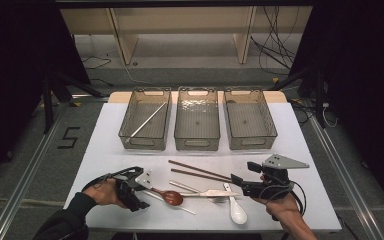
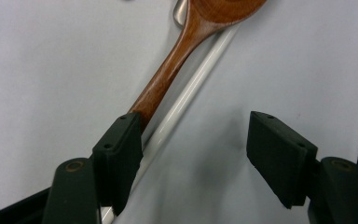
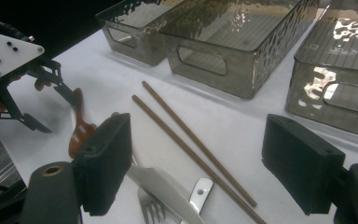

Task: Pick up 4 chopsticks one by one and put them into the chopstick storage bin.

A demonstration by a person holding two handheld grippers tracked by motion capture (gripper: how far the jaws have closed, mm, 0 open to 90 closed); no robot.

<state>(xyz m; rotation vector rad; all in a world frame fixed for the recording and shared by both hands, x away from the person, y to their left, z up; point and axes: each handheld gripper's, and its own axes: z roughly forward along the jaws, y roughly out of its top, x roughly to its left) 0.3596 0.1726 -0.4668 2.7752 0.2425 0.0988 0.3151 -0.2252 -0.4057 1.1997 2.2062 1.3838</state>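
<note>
A brown wooden spoon (image 1: pixel 173 197) lies near the table's front edge, across a white chopstick (image 1: pixel 185 209). My left gripper (image 1: pixel 147 190) stands open around the spoon's handle. In the left gripper view the handle (image 2: pixel 168 74) rests against the left jaw of my left gripper (image 2: pixel 196 135), with the white chopstick (image 2: pixel 191 88) just beside it. My right gripper (image 1: pixel 244 173) is open and holds nothing, hanging over the near ends of two brown chopsticks (image 1: pixel 200 172). The right gripper view has those chopsticks (image 3: pixel 191 140) running between the jaws of my right gripper (image 3: pixel 196 140).
Three smoky plastic bins stand in a row at the back: the left bin (image 1: pixel 145 145) holds one white chopstick (image 1: pixel 147 120); the middle bin (image 1: pixel 196 145) and right bin (image 1: pixel 252 142) look bare. A knife (image 1: pixel 215 193), a fork (image 1: pixel 221 200) and a white ceramic spoon (image 1: pixel 237 211) lie between my hands.
</note>
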